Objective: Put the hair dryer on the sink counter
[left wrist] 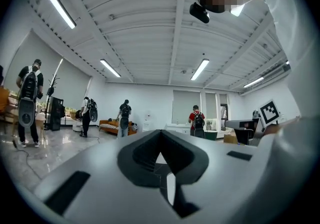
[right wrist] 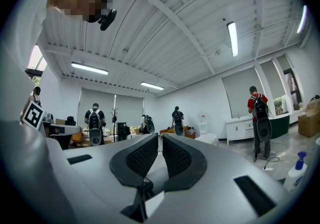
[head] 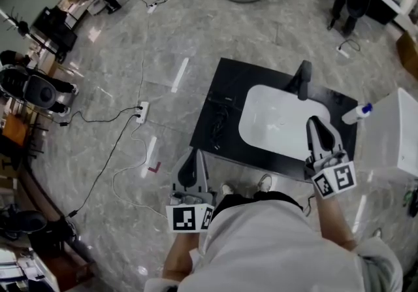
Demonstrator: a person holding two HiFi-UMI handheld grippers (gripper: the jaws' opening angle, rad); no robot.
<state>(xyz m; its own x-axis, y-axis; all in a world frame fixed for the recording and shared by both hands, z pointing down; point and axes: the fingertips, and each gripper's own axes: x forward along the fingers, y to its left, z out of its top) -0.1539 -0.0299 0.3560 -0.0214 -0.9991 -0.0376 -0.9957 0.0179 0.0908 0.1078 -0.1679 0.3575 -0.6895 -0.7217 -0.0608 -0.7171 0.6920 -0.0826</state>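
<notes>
The black sink counter [head: 225, 81] holds a white basin [head: 277, 121] and a black faucet [head: 302, 80]. On its left part lies a dark thing with a cord [head: 219, 122], probably the hair dryer, though black on black hides its outline. My left gripper [head: 189, 159] is shut and empty, over the floor just off the counter's near left corner. My right gripper [head: 315, 122] is shut and empty above the basin's near right edge. Both gripper views look out over the room and ceiling, with the left gripper [left wrist: 160, 133] and the right gripper [right wrist: 160, 139] each holding nothing.
A spray bottle [head: 358, 113] stands at the counter's right end, also seen as the spray bottle [right wrist: 296, 170]. A white cabinet [head: 395, 134] is beside it. A power strip [head: 142, 111] and cables lie on the floor at left. Several people stand around the room.
</notes>
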